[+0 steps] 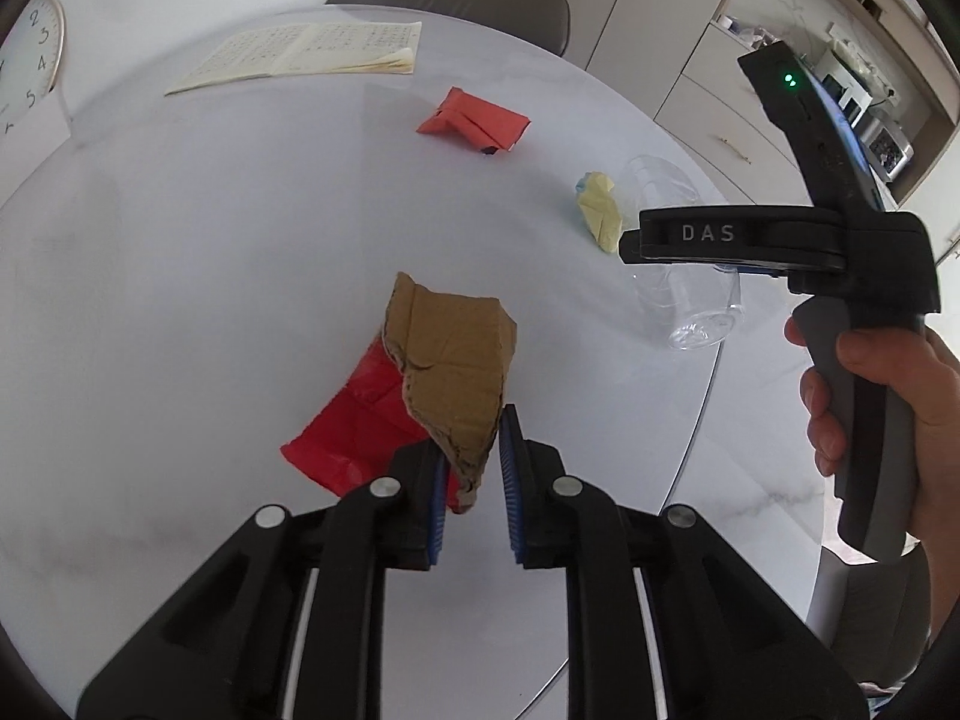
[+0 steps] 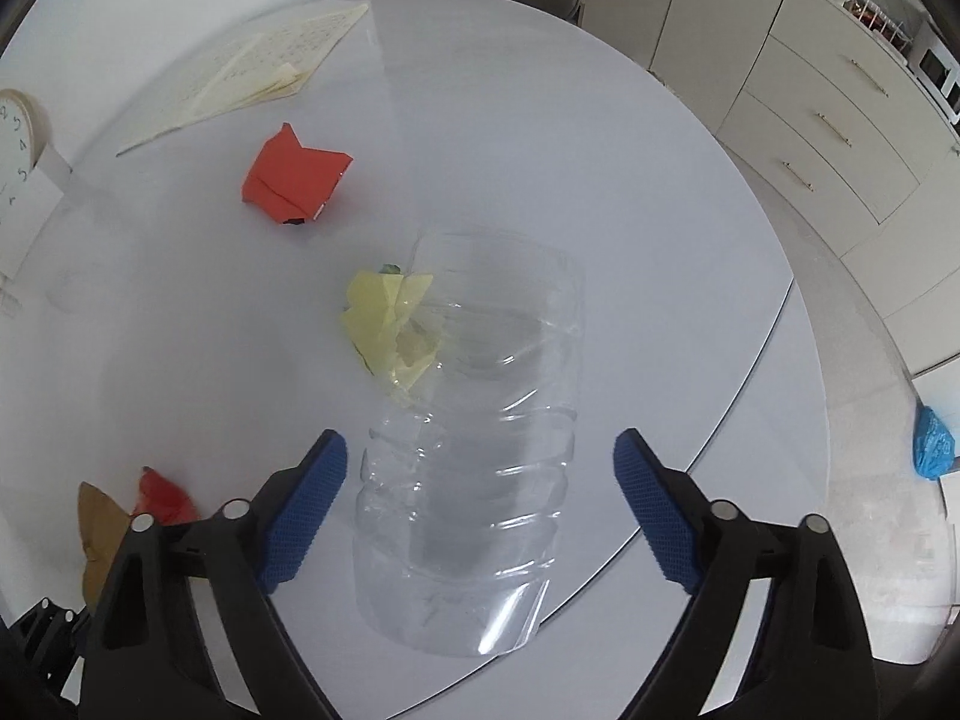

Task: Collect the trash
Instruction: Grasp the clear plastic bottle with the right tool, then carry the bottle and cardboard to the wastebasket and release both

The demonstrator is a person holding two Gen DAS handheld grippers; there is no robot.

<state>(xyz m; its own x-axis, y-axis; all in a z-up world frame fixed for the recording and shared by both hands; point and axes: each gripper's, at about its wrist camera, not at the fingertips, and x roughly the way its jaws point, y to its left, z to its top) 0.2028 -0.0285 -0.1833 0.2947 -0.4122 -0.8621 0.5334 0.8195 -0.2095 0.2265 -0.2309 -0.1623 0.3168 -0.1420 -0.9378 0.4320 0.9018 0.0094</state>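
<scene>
Left gripper [image 1: 472,468] fingers clamped on cardboard scrap [image 1: 453,372]; only the left view shows the grip. Right gripper [image 2: 480,504] fingers apart, straddling clear bottle [image 2: 474,450] near tabletop [image 2: 690,300] edge.

The bottle [image 2: 474,438] lies on the table [image 2: 660,240], the notebook [image 2: 252,72] behind.

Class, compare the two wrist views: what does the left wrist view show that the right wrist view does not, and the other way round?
Only the left wrist view shows the person's hand gripping the right gripper's handle, and the left gripper pinching the torn cardboard piece.

Only the right wrist view shows the right gripper open, its jaws astride the clear plastic bottle, and a blue bag on the floor.

Both show the round white table, open notebook, orange folded paper, yellow crumpled paper, bottle, cardboard and wall clock.
</scene>
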